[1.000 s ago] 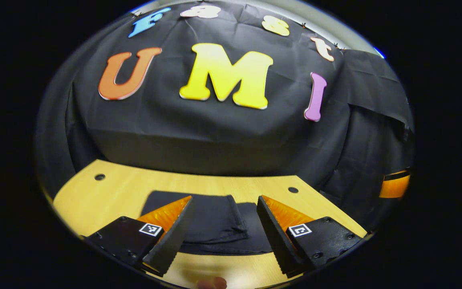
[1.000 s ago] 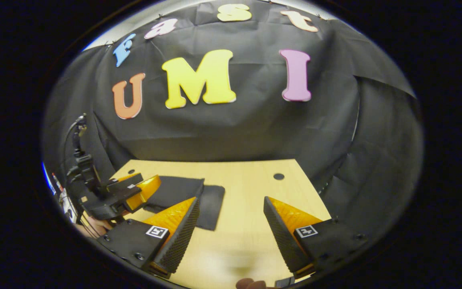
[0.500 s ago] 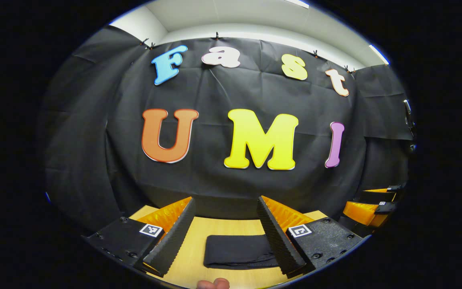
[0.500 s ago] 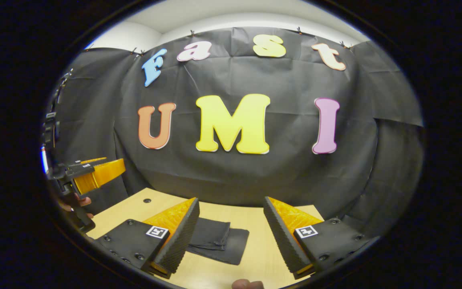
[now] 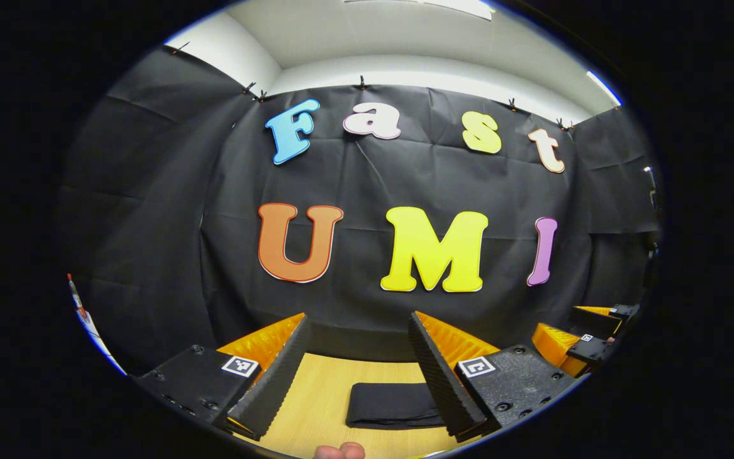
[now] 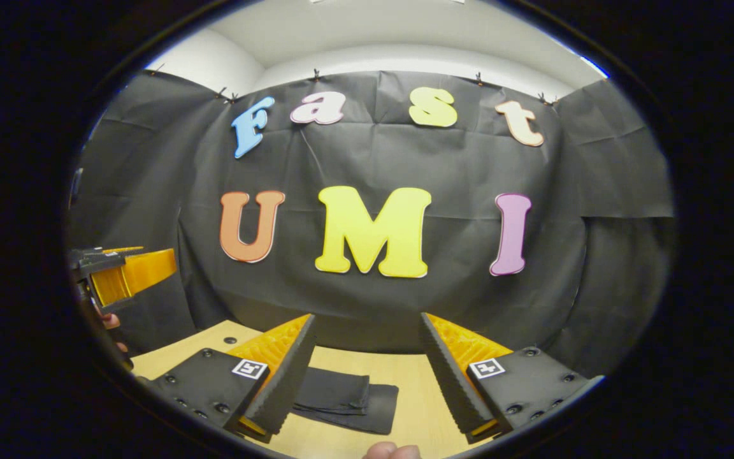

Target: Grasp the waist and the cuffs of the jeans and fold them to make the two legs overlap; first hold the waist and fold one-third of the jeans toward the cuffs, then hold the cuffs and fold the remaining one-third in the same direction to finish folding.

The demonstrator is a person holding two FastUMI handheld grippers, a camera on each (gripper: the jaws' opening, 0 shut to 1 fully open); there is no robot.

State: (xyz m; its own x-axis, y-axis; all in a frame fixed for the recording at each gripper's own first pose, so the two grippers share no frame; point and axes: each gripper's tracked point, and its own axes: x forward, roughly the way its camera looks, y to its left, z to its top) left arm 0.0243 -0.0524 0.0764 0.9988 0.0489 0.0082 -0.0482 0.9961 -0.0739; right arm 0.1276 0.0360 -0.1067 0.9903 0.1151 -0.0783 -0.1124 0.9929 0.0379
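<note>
Left gripper view: left gripper (image 5: 357, 376) is raised above the table (image 5: 316, 395), jaws spread wide, nothing between them. Both fingers (image 5: 271, 382) are black ribbed pads on orange backing, with a small square marker on each black base. The jeans (image 5: 389, 405) lie folded into a compact dark bundle flat on the light wood tabletop, low in the view between the two fingers and nearer the right-hand one, whose pad covers part of the bundle's right end. No contact between gripper and cloth. A fingertip (image 5: 339, 451) of the person's hand pokes in at the bottom edge. The right gripper (image 5: 580, 341) shows at the far right edge, orange and black, off the table and well apart from the jeans.

Right gripper view: right gripper (image 6: 367, 382) is also up in the air, jaws wide apart and empty. The jeans (image 6: 354, 398) sit on the table (image 6: 411, 389) below, a dark stacked rectangle with an upper layer slightly smaller than the one under it, just beside the left-hand finger (image 6: 281, 382) and partly hidden behind it. The left gripper (image 6: 128, 274) is at the far left edge, held high above the table; from this angle I cannot tell its opening. A hand (image 6: 109, 322) shows just under it. Another fingertip (image 6: 392, 451) is at the bottom edge. A round hole (image 6: 230, 340) is in the tabletop near its left corner.
</note>
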